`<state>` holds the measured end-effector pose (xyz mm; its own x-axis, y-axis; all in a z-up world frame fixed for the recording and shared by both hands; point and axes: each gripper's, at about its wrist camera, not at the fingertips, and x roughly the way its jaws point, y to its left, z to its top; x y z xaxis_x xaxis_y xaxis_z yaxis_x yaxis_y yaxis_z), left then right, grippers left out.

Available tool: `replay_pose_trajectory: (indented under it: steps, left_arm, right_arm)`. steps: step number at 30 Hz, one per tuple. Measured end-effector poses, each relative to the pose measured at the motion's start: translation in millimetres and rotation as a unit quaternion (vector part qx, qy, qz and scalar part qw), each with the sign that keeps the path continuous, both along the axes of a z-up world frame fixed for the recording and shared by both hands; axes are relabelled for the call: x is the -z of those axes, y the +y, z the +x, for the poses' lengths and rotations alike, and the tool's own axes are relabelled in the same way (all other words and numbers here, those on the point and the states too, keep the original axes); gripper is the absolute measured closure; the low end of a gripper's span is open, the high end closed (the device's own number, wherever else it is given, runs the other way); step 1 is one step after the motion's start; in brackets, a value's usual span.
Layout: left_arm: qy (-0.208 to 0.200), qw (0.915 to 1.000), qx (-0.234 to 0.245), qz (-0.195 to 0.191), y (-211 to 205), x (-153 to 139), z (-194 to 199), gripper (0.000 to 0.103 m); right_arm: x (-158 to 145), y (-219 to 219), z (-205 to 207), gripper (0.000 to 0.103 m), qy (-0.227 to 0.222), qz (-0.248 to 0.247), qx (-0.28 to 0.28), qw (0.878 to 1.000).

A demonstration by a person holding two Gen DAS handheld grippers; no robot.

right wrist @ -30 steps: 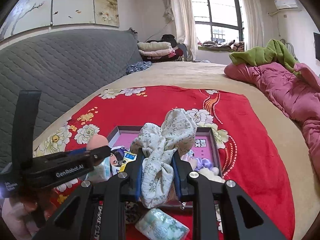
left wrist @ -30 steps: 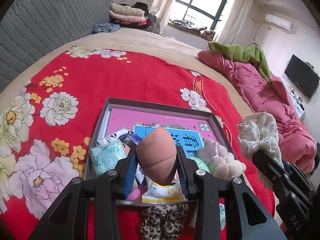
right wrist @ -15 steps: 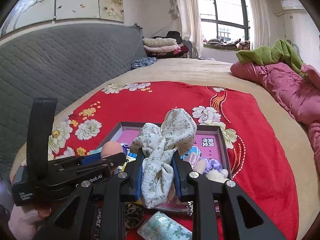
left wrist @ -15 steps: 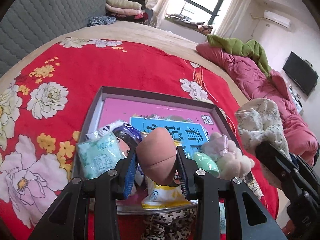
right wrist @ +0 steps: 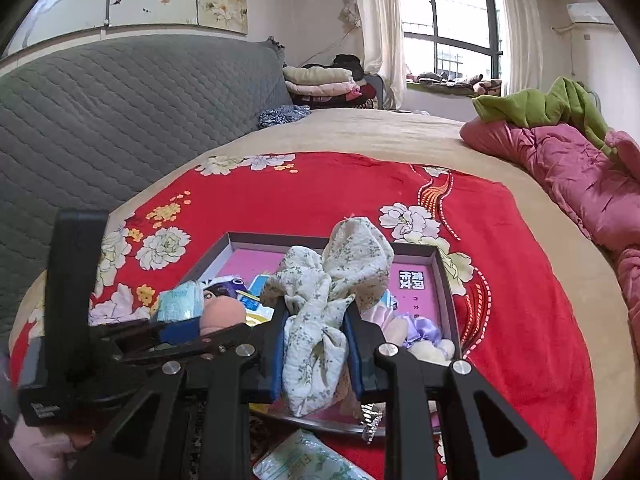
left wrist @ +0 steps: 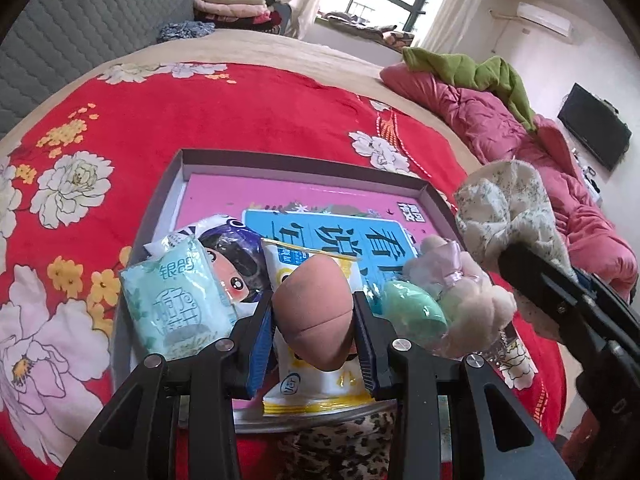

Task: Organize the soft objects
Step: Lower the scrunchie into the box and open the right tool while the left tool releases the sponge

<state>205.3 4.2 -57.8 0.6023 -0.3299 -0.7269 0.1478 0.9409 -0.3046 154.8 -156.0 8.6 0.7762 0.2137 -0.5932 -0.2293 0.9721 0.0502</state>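
Note:
My left gripper (left wrist: 314,334) is shut on a brown egg-shaped sponge (left wrist: 314,314), held just above the near part of a grey tray (left wrist: 280,158) on the red floral blanket. My right gripper (right wrist: 316,354) is shut on a floral fabric scrunchie (right wrist: 332,292), held over the tray's near right side; the scrunchie also shows at the right in the left wrist view (left wrist: 508,208). The tray holds a pink book, a teal tissue pack (left wrist: 176,304), a yellow-white packet (left wrist: 308,392), a green sponge (left wrist: 412,310) and a cream plush toy (left wrist: 468,312).
A leopard-print item (left wrist: 340,448) lies before the tray's near edge. A tissue pack (right wrist: 316,460) lies on the blanket below my right gripper. A pink quilt with a green cloth (right wrist: 560,148) is at the right. A grey padded headboard (right wrist: 120,96) stands left.
Both grippers have moved forward and lower over the tray, still holding the sponge and the scrunchie. The tray's contents look larger and nearer.

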Motion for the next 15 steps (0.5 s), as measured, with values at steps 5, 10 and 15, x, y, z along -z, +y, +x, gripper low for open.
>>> replay_pose_trajectory:
  steps: [5,10,15]
  left_arm:
    - [0.006,1.0,-0.005,-0.001,8.0,0.6,2.6,0.065]
    - [0.017,0.9998,-0.006,-0.001,11.8,-1.0,3.8,0.065]
    - [0.026,0.9996,-0.008,0.006,14.5,-3.0,3.8,0.065]
  right_arm:
    - [9.8,8.3,5.4,0.078,0.009,-0.01,-0.018,1.0]
    - [22.6,22.2,9.5,0.078,0.019,-0.024,-0.038,0.999]
    - [33.2,29.6,14.7,0.078,0.025,-0.027,-0.053,0.998]
